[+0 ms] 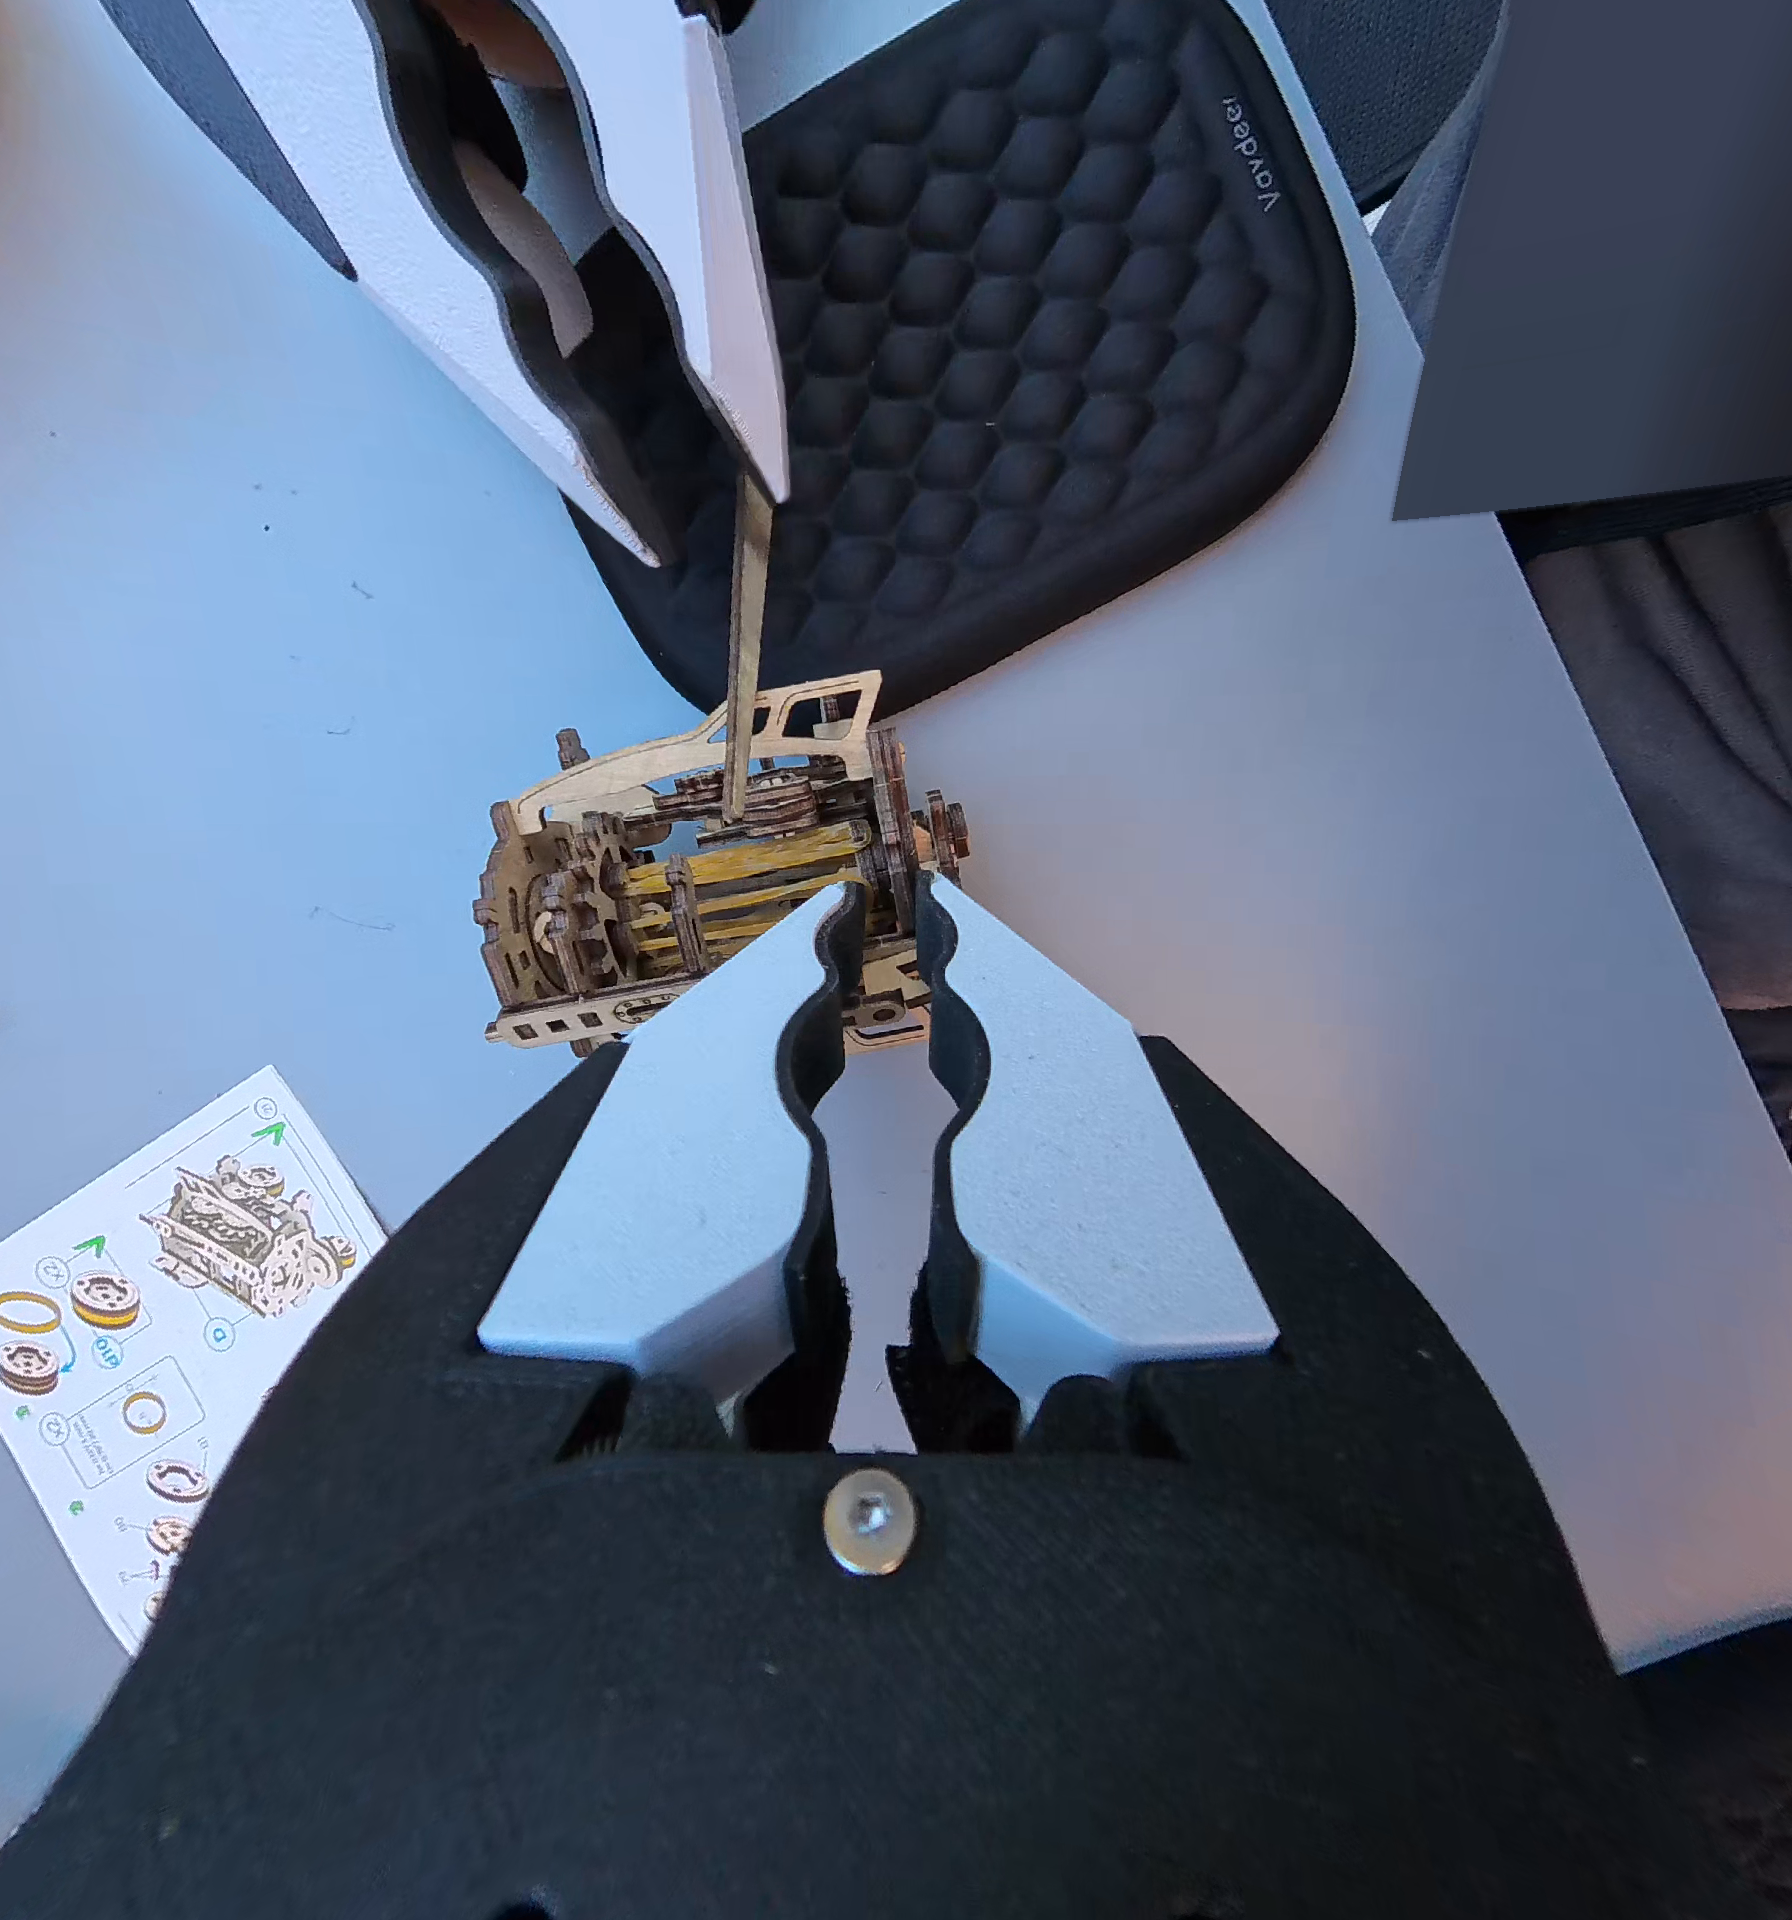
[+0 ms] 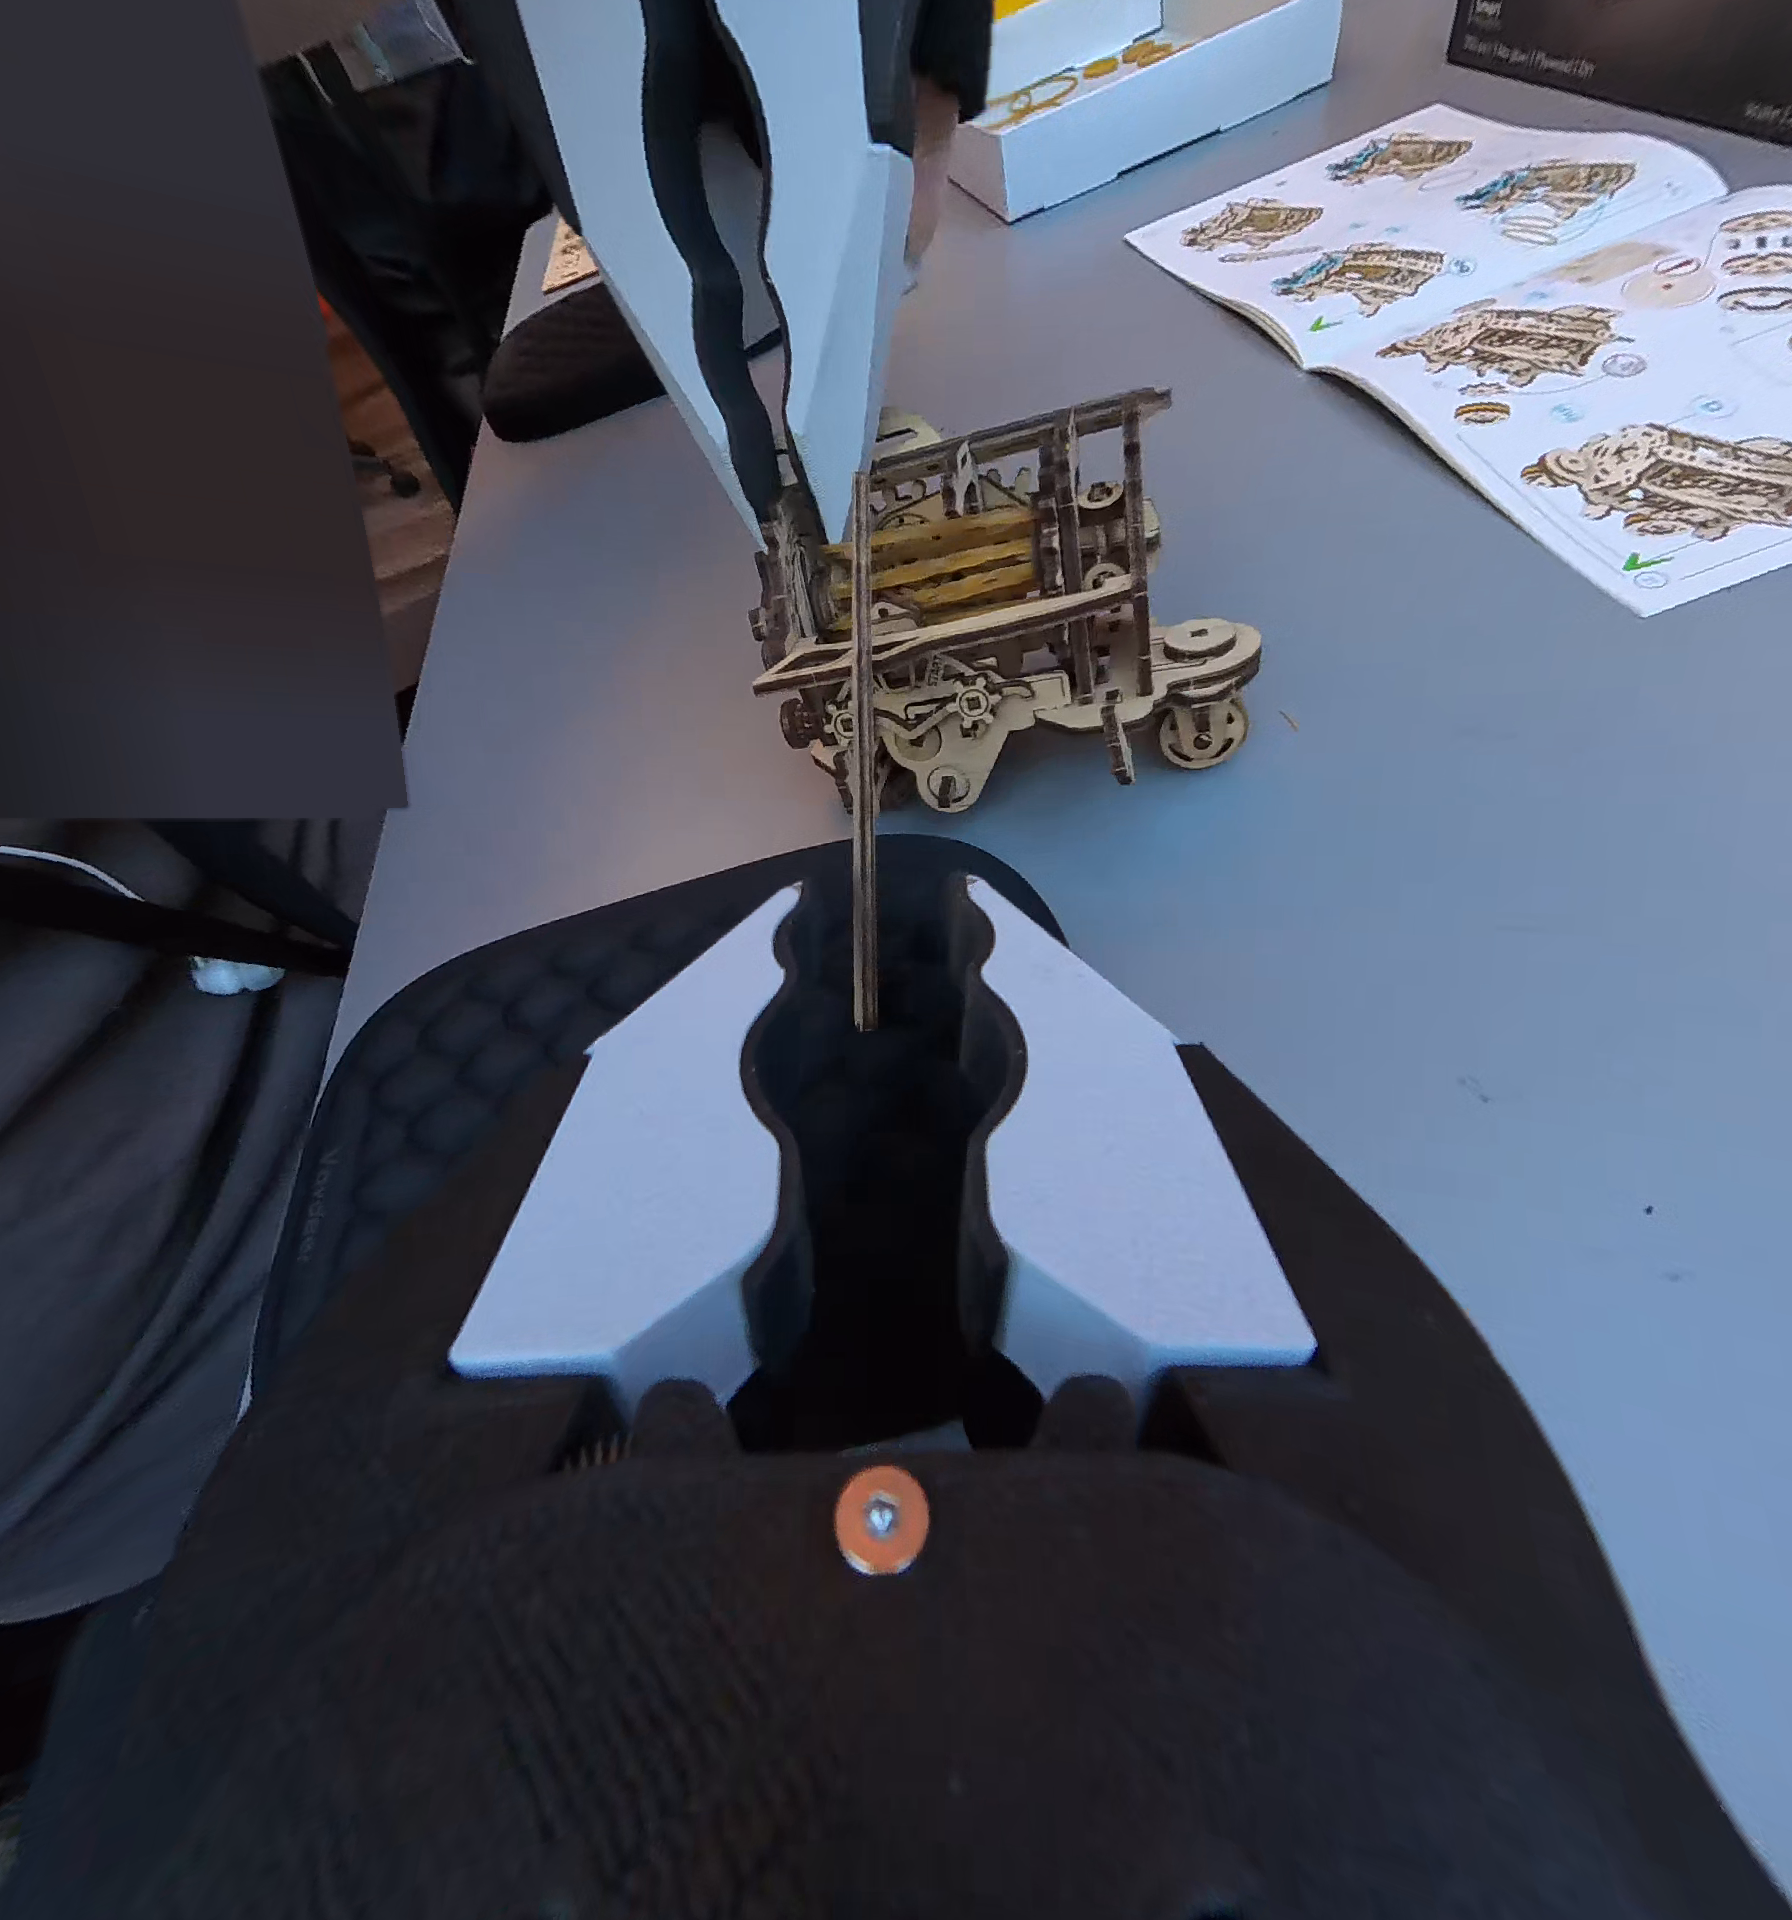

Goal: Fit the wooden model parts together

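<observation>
Two grippers are working one small wooden car [image 1: 705,894], which sits on the desk [image 1: 196,623] close to the edge nearest the person, just beside a black padded mat [image 1: 1027,364]. The left gripper [image 1: 887,894] has its jaws nearly together on the rear end of the car, pinching the frame there, and that looks like a bracing hold, to stop the light model from skidding or tipping while something is pushed into it.

Over to the right gripper [image 2: 876,935]: from its own camera the jaws look parted, with a thin wooden strip [image 2: 864,748] between them, seemingly against one pad; I cannot tell whether it is truly clamped. The strip is held edge-on and pointed down into the top of the car, its far end among the parts above the yellow rubber bands [image 2: 933,566]. Held slim side on, it can slide between the frame pieces.

An instruction booklet [image 2: 1557,343] lies open toward the far right of the desk, a white parts box [image 2: 1131,125] at the far edge.
</observation>
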Motion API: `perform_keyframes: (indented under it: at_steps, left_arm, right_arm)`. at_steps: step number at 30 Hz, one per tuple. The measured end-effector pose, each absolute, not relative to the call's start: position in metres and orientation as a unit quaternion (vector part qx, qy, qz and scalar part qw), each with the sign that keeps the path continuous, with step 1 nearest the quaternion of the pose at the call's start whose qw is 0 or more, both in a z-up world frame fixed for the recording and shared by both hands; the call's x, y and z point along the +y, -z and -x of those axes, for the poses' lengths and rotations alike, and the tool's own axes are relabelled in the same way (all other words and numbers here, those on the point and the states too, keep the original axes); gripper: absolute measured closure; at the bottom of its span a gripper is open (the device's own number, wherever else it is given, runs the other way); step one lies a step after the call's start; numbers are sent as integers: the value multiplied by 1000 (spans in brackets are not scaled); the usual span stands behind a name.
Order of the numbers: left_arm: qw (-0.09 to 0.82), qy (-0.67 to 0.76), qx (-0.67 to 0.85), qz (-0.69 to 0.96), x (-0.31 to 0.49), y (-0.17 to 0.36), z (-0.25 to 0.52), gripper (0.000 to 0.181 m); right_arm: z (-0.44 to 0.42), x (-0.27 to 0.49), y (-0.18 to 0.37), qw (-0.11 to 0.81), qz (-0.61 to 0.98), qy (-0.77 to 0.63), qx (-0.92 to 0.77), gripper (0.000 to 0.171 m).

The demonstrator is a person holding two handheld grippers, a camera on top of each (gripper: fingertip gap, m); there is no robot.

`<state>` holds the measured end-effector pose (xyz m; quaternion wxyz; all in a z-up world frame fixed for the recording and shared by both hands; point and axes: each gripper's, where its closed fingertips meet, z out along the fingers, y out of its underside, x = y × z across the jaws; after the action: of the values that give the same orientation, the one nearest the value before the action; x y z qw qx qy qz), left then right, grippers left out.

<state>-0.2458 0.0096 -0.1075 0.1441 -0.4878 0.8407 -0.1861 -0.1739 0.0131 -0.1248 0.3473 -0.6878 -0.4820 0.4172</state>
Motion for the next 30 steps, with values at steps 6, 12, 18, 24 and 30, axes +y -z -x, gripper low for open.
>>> perform_keyframes:
  at_steps: [6,12,18,24,30]
  left_arm:
    - [145,186,842,486,10,107,246,174]
    - [145,188,841,487,10,107,246,174]
    - [145,185,841,488,10,107,247,174]
    - [146,182,840,490,10,107,247,174]
    - [147,178,838,494,10,107,247,174]
  right_arm:
    - [176,8,132,325,684,-388,-525,146]
    - [176,10,135,307,684,-374,-546,169]
    - [170,6,121,305,685,-363,-553,170]
    - [165,7,109,272,710,-252,-599,170]
    - [174,9,98,247,710,-165,-638,170]
